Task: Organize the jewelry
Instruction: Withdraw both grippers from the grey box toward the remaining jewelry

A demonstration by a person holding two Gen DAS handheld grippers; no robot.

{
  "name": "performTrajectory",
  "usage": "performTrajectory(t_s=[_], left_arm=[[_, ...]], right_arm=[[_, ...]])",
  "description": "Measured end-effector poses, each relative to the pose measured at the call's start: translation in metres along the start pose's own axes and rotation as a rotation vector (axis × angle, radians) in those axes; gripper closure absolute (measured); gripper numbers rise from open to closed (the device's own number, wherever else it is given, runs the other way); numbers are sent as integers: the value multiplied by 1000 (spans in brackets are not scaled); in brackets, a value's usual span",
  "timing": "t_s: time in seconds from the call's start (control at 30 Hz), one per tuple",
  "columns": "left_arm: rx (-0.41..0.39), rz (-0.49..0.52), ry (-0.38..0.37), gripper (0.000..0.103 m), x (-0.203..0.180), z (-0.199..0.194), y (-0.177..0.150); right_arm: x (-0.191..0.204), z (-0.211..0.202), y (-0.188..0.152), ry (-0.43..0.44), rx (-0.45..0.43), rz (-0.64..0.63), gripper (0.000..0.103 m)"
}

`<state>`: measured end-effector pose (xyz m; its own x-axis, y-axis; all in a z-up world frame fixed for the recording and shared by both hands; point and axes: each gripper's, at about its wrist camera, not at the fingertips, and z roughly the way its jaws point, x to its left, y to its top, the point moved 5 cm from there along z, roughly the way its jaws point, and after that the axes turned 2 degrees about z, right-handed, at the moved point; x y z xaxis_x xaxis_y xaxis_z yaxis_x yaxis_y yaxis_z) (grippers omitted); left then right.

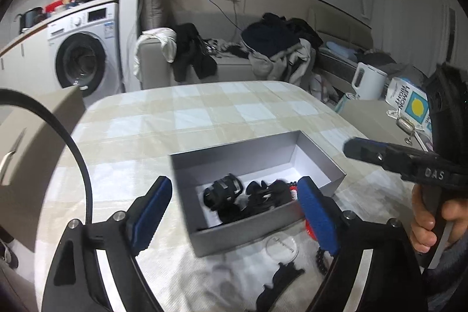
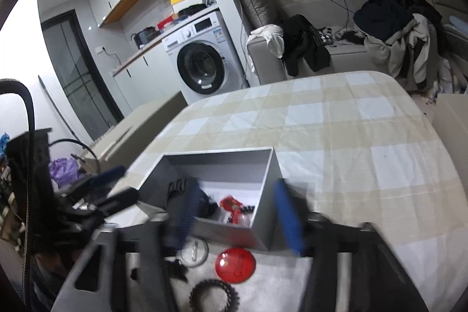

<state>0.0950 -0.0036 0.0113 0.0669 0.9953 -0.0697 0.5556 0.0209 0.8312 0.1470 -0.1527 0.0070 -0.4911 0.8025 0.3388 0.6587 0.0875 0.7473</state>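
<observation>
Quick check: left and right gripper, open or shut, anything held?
Left gripper: open, holding nothing, poised over the grey box.
Right gripper: open, holding nothing, at the box's near edge.

Even, soft indoor light, heavy fisheye warp, dark corners. Right gripper [image 2: 237, 217] motion-blurred; ceiling glare far above-left of it.

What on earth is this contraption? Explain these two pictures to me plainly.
No robot here: a person holds a two-fingered tool in each hand, each with a camera looking along its blue fingers. One picture is from the left hand-held gripper, the other from the right hand-held gripper. Both are open and hold nothing. On the checked tablecloth sits an open grey box with dark accessories inside. In front of it lie a red disc and a black coiled band.
</observation>
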Motion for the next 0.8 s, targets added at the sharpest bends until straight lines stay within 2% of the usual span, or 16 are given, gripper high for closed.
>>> performTrajectory(t_s=[0.03, 0.1, 0.13, 0.2, 0.33, 0.47, 0.53, 0.7, 0.8], left_arm=[[1, -9, 11, 17, 3, -3, -3], [13, -26, 16, 15, 7, -7, -10], [20, -42, 13, 9, 9, -8, -15], [27, -62, 3, 1, 10, -9, -21], [57, -48, 13, 1, 6, -6, -34], [63, 24, 42, 1, -4, -2, -39], [90, 35, 25, 1, -5, 1, -43], [123, 76, 11, 1, -7, 9, -53], [159, 79, -11, 1, -8, 14, -60]], right_arm=[[-1, -1, -1, -12, 7, -2, 17], [-2, -5, -7, -70, 7, -22, 6], [-2, -6, -10, -86, 7, -32, 1], [-4, -6, -16, -126, 20, -58, 0], [-9, -4, -31, -205, 74, -93, 0], [-6, 3, -42, -190, 143, -128, 0], [-5, 4, -45, -213, 138, -156, 0], [-1, 16, -63, -223, 235, -267, 0], [3, 19, -72, -206, 281, -292, 0]])
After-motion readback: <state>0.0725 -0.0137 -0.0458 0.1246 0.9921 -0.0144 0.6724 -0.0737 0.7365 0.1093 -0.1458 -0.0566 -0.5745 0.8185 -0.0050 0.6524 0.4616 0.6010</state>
